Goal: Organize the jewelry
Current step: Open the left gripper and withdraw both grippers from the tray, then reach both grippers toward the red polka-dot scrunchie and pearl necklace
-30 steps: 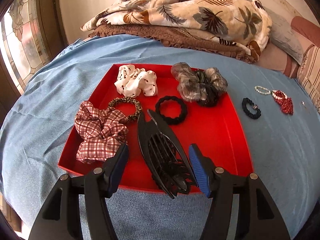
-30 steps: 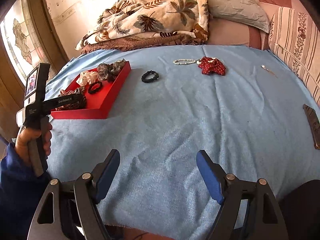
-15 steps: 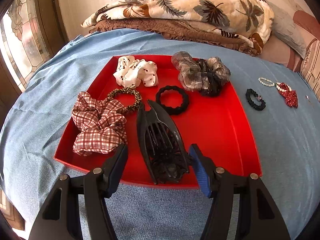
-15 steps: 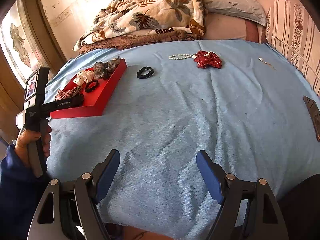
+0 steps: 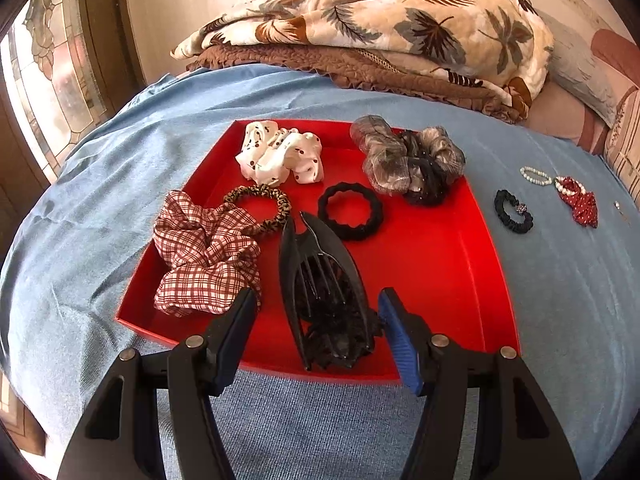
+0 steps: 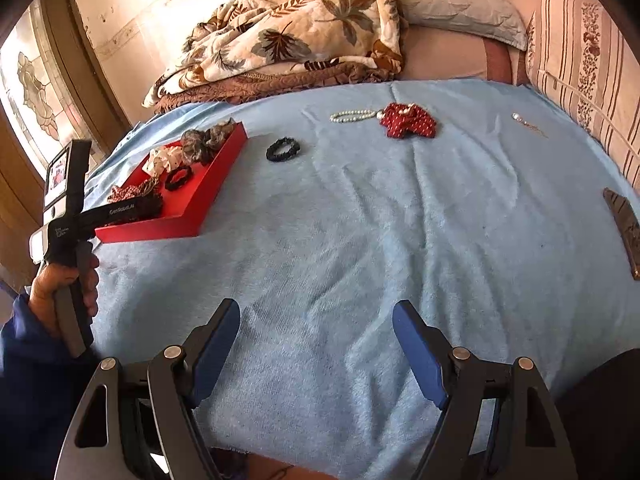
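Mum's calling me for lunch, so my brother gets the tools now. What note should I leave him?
Left tool: open around the black hair clip, which lies in the red tray.
Right tool: open, empty, over the blue blanket.
Done: five hair ties and the clip are in the tray.
Left: the black hair tie, pearl bracelet, red dotted scrunchie and small pin lie on the blanket. The brown thing at its right edge may belong too.
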`<state>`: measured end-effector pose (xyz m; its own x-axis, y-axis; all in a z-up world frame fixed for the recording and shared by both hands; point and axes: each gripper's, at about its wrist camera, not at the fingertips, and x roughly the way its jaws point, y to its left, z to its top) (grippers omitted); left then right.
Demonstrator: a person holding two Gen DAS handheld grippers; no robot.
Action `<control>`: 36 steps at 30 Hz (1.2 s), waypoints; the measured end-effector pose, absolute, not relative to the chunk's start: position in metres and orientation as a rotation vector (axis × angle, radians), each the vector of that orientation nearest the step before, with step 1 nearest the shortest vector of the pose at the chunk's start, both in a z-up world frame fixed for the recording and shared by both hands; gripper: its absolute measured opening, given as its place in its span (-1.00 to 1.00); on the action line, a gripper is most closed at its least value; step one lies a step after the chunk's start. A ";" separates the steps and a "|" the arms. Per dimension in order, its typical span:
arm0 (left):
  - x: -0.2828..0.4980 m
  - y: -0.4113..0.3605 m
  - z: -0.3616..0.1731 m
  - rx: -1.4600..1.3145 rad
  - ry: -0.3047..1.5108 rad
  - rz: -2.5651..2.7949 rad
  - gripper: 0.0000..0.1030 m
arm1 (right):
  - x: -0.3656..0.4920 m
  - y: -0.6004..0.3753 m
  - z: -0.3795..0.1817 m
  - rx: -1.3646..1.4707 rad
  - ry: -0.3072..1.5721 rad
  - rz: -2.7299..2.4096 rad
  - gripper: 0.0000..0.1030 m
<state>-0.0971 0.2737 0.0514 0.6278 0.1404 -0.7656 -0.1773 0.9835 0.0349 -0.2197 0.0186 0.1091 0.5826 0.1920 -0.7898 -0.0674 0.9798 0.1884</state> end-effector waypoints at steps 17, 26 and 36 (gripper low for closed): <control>-0.140 0.226 0.094 -0.015 0.782 0.105 0.21 | -0.158 -0.079 0.143 0.165 0.844 0.021 0.66; -0.110 0.169 0.119 -0.038 0.818 -0.041 0.21 | -0.115 -0.103 0.141 0.199 0.844 0.032 0.66; -0.049 0.113 0.113 -0.086 0.907 -0.154 0.24 | -0.021 -0.146 0.096 0.355 0.942 0.045 0.66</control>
<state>-0.0495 0.1133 0.1131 0.6064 -0.1691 -0.7769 0.0961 0.9855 -0.1395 -0.0210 -0.1459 0.0959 0.5916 0.1915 -0.7832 0.1156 0.9412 0.3175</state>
